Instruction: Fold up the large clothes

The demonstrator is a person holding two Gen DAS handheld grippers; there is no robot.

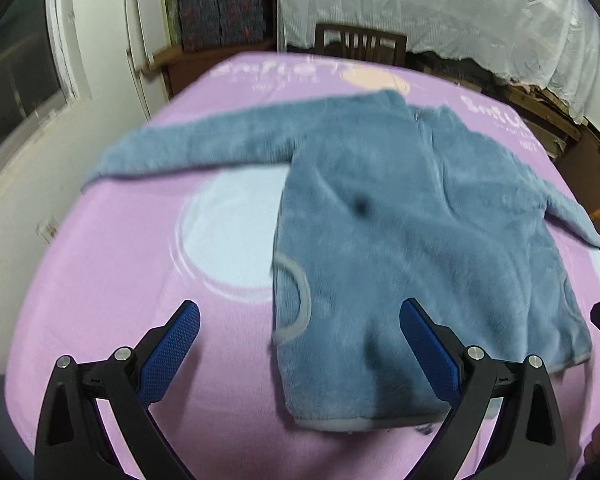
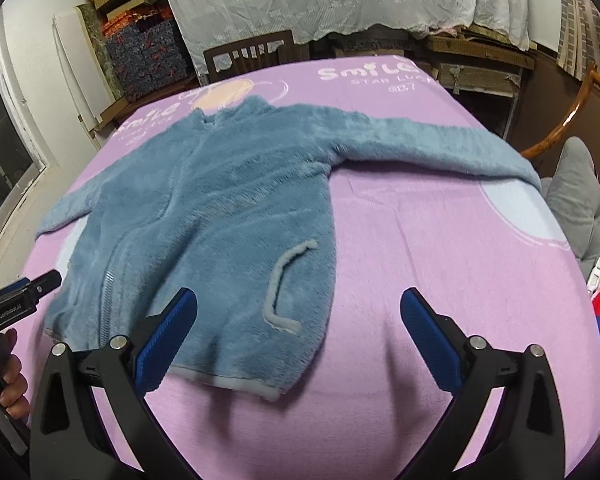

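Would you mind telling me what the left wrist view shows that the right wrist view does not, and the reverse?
Only the left wrist view: the open left gripper, over the jacket's hem, and a pale blue circle printed on the cover beside the jacket body.

Only the right wrist view: the open right gripper, a curved wooden chair arm, a grey cushion, and the person's hand on the other gripper's handle.

Both: the blue fleece jacket spread flat, sleeves out, on the purple cover, and a dark wooden chair behind.
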